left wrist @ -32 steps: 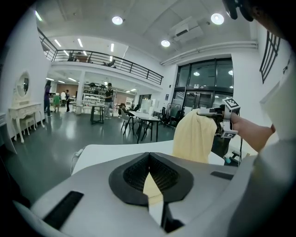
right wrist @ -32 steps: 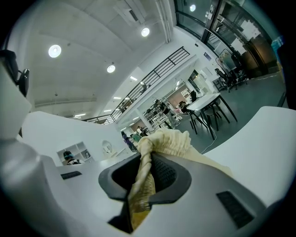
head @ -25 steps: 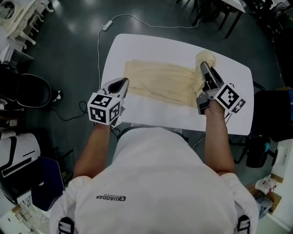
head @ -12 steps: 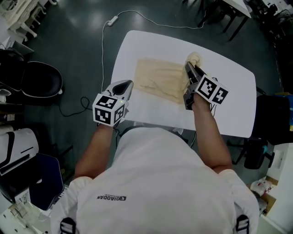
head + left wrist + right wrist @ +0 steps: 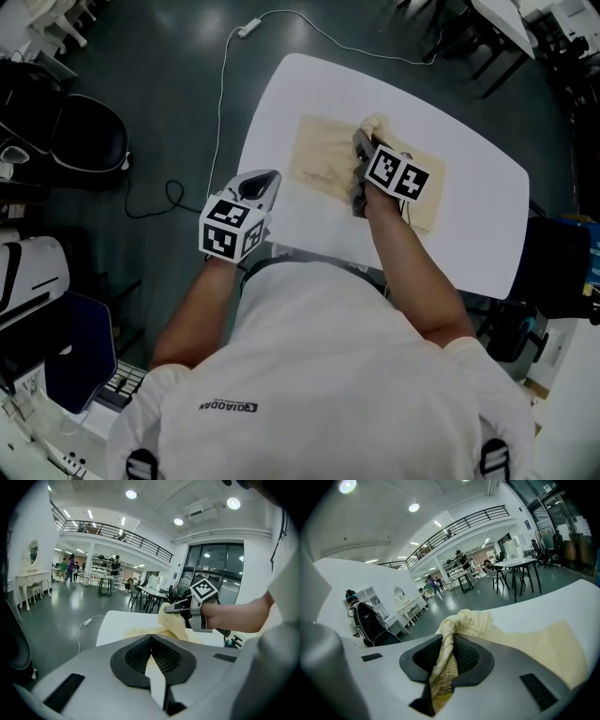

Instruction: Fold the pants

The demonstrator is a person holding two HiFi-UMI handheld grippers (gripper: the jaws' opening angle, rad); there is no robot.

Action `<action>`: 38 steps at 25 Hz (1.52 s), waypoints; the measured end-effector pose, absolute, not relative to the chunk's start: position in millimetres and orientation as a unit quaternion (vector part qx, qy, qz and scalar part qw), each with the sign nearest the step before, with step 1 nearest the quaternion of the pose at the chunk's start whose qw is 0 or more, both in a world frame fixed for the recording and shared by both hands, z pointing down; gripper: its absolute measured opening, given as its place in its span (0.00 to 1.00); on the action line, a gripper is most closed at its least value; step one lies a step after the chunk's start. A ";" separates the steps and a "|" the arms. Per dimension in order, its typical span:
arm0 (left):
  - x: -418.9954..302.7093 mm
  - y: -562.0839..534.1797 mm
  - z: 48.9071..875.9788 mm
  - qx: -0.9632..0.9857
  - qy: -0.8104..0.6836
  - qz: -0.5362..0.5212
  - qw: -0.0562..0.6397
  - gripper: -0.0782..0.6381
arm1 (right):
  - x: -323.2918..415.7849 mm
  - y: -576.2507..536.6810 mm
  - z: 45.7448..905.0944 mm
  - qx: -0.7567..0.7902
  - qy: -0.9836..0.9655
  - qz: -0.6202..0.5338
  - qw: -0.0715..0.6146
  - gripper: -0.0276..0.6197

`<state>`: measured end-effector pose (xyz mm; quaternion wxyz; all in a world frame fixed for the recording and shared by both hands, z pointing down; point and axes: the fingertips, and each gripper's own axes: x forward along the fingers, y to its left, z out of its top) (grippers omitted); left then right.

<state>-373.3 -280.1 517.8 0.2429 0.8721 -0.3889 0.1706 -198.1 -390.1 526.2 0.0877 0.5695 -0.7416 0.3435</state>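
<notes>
right tool (image 5: 360,148): grips bunched end of pants (image 5: 320,156), held up to fold over | left tool (image 5: 266,181): closed, empty, near table (image 5: 469,220) edge

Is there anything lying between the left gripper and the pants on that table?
Nothing visible. Only bare table separates the left gripper, its jaws together and empty, from the near edge of the pants. The right gripper is clamped on a bunch of the pants.
</notes>
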 end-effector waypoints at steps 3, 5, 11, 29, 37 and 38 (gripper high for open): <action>-384.9 -272.7 525.8 0.867 -0.395 0.171 0.253 0.15 | -215.6 -397.3 551.7 0.567 -0.737 0.352 0.111 0.17; -386.3 -268.1 533.9 0.864 -0.392 0.178 0.261 0.15 | -223.9 -402.7 568.3 0.562 -0.733 0.362 0.128 0.18; -385.1 -256.8 552.0 0.855 -0.390 0.191 0.283 0.15 | -246.1 -415.8 614.8 0.543 -0.726 0.383 0.177 0.18; -428.1 -249.1 577.8 0.817 -0.434 0.186 0.331 0.15 | -298.6 -430.0 699.4 0.487 -0.732 0.364 0.308 0.35; -429.8 -249.0 574.1 0.829 -0.421 0.187 0.318 0.15 | -304.1 -423.4 689.1 0.455 -0.746 0.378 0.307 0.37; -429.5 -249.4 572.8 0.830 -0.420 0.187 0.315 0.15 | -303.2 -422.1 682.7 0.455 -0.748 0.378 0.300 0.37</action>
